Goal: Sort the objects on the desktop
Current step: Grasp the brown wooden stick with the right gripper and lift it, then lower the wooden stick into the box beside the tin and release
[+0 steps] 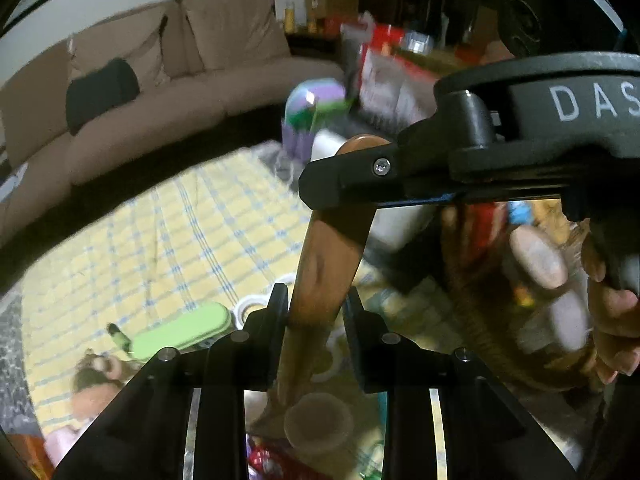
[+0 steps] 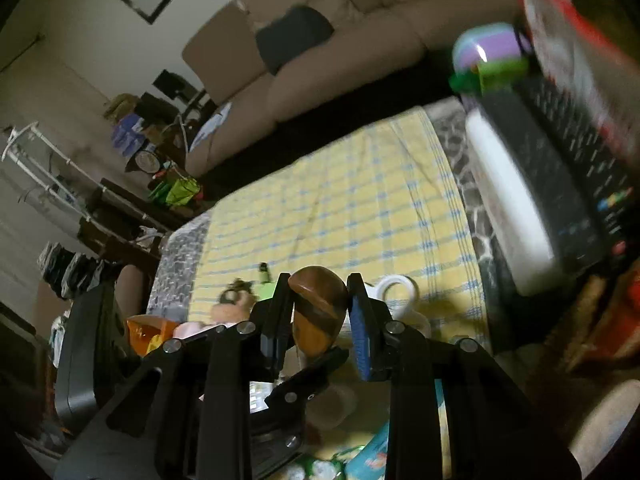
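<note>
A long brown wooden piece (image 1: 332,248) with a rounded end stands tilted above the yellow checked cloth (image 1: 180,232). My left gripper (image 1: 316,308) is shut on its lower part, with both pads against the wood. A finger of my right gripper (image 1: 344,178) comes in from the right and clamps the upper end. In the right wrist view the rounded wooden end (image 2: 320,312) sits between the pads of my right gripper (image 2: 318,300), which is shut on it. A finger of the left gripper (image 2: 308,380) shows just below. A hand (image 1: 612,320) holds the right gripper's handle.
On the cloth lie a green flat case (image 1: 184,328), white tape rolls (image 2: 396,288) and a brown plush toy (image 1: 96,364). A purple and green toy (image 2: 488,56), a white oblong thing (image 2: 508,208) and a black remote (image 2: 560,184) stand along the right. A beige sofa (image 1: 160,80) lies behind.
</note>
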The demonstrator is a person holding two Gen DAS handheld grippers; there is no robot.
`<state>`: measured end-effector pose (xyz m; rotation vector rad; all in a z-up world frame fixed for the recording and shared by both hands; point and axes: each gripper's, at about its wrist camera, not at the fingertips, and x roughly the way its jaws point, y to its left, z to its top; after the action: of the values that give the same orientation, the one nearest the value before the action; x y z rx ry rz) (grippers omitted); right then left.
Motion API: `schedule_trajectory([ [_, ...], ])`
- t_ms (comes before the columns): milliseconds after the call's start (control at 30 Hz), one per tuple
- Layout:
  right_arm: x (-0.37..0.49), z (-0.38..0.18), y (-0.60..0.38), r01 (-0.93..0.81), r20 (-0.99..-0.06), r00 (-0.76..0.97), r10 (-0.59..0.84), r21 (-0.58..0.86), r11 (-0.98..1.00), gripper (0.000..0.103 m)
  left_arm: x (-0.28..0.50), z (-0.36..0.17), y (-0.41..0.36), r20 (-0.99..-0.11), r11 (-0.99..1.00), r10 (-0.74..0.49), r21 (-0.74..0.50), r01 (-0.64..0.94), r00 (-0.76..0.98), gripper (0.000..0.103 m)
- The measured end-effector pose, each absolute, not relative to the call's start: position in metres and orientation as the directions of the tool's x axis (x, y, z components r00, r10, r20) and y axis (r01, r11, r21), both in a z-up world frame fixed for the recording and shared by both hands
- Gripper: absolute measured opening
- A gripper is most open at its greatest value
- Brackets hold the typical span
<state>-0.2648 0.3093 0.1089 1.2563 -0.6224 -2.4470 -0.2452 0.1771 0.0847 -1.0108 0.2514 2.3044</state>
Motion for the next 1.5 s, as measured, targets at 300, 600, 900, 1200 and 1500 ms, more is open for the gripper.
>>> schedule_trajectory([
  [300, -0.204, 0.234, 0.222, 0.239, -0.644, -0.589, -0.487, 0.437, -0.867, 0.026, -0.162, 0.197, 0.087, -0.618, -0.807, 0.507, -0.095, -0.583, -0.6, 0.026],
  [600, -0.18, 0.243, 0.06, 0.374, -0.658, -0.463, -0.594, 0.463, -0.804, 0.026, -0.109, 0.204, -0.072, -0.618, -0.869, 0.444, -0.118, -0.481, -0.649, 0.026],
  [900, -0.2, 0.159, -0.046, 0.367, -0.771, -0.332, -0.544, 0.426, -0.827, 0.026, -0.124, 0.128, -0.162, -0.663, -0.889, 0.446, -0.251, -0.383, -0.6, 0.026],
  [1200, -0.234, 0.064, -0.09, 0.341, -0.886, -0.246, -0.393, 0.3, -0.891, 0.026, -0.156, 0.038, -0.185, -0.723, -0.874, 0.483, -0.364, -0.323, -0.493, 0.023],
  [1500, -0.245, 0.036, -0.105, 0.356, -0.92, -0.25, -0.302, 0.202, -0.912, 0.027, -0.177, 0.009, -0.18, -0.784, -0.883, 0.467, -0.385, -0.27, -0.408, 0.023],
])
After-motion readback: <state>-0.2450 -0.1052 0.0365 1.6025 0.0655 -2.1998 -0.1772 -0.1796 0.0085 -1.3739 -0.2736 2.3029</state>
